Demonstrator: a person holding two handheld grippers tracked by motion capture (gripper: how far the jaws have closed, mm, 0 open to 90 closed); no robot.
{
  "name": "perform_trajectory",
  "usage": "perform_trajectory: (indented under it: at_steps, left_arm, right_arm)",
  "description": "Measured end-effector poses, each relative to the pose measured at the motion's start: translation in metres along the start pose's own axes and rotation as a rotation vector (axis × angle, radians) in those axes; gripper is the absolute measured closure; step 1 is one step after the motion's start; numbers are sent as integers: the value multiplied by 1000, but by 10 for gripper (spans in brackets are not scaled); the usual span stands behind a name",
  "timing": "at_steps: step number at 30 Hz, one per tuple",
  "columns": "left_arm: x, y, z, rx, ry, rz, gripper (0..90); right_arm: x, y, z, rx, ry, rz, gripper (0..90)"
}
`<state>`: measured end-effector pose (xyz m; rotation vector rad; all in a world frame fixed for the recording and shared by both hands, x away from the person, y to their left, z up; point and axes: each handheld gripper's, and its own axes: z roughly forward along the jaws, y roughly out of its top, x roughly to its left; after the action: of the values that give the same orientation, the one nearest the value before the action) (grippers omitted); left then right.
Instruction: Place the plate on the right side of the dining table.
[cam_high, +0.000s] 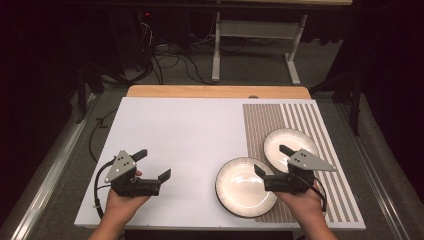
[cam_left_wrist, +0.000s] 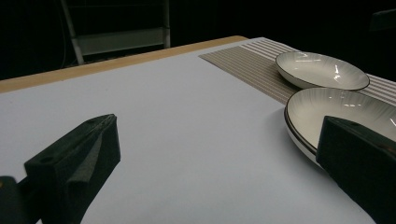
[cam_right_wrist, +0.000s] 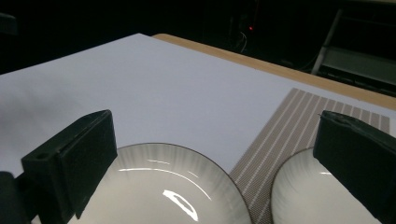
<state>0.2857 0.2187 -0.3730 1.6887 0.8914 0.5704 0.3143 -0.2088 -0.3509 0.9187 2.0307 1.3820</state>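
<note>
Wooden table (cam_high: 210, 91) with white board (cam_high: 180, 145) on top, striped brown placemat (cam_high: 270, 120) at the right side, 2 white plates, near plate (cam_high: 239, 192) half on the mat, far plate (cam_high: 280, 141) fully on it

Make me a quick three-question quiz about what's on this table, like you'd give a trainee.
1. True or false: the two plates sit stacked one on top of the other.
2. Which plate lies wholly on the striped mat? A) the farther plate B) the nearer plate
3. Fill in: the jaws of the right gripper stand ____, with nothing between them.

Key:
1. False; they lie side by side, rims close together.
2. A; the nearer plate lies partly on the mat and partly on the white board.
3. Open. The left gripper is open too, over bare board.
</note>
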Motion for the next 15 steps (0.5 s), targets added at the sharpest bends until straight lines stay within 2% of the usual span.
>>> perform_trajectory:
  at_steps: [3,5,11,14,15]
  left_arm:
    - [-4,0,-2,-2,2,11,4]
    - [-6,0,-5,-14,12,17,5]
    - [-5,-1,-6,-15,19,3,5]
    - [-4,-2,-5,-14,22,-3,5]
    - [-4,-2,-5,-14,21,-5,5]
  right_arm:
    - [8,1,-6,-30,14,-13,8]
    - [8,2,-10,-44,21,-21,8]
    - [-3,-5,-13,-72,7,-15,8]
    - [-10,-13,-12,-52,9,-10,8]
    - [-11,-14,-12,-46,5,5,8]
